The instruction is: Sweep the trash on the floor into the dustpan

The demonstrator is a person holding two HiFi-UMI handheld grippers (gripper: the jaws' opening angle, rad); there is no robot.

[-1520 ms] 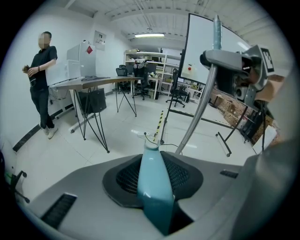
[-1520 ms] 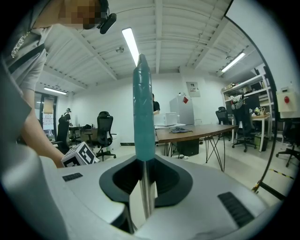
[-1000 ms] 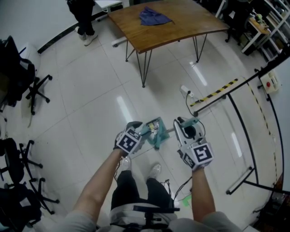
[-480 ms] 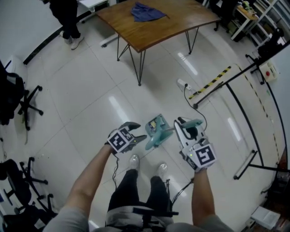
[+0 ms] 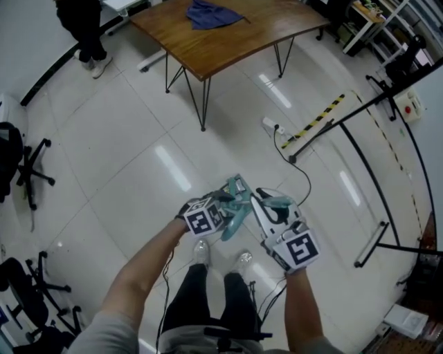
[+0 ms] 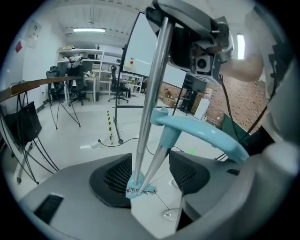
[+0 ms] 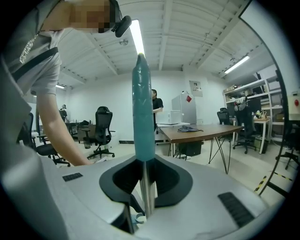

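Right tool (image 7: 146, 187) pinching silver metal broom shaft with teal grip (image 7: 142, 117), held upright. Left tool (image 6: 150, 176) spread, both shafts between jaws, unpinched. Teal plastic long-handled dustpan (image 5: 237, 188) between tools, over white tiled floor (image 5: 138, 138), apparently clipped to broom. Sweeping not started; trash not made out.

No legible txt, labels or nos. anywhere; wall posters (image 7: 193, 87) too blurry.

Teal broom grip (image 7: 143, 108); brown table (image 5: 235, 41) w/ blue cloth (image 5: 208, 14); blk-yellow striped floor strip (image 5: 317, 119)
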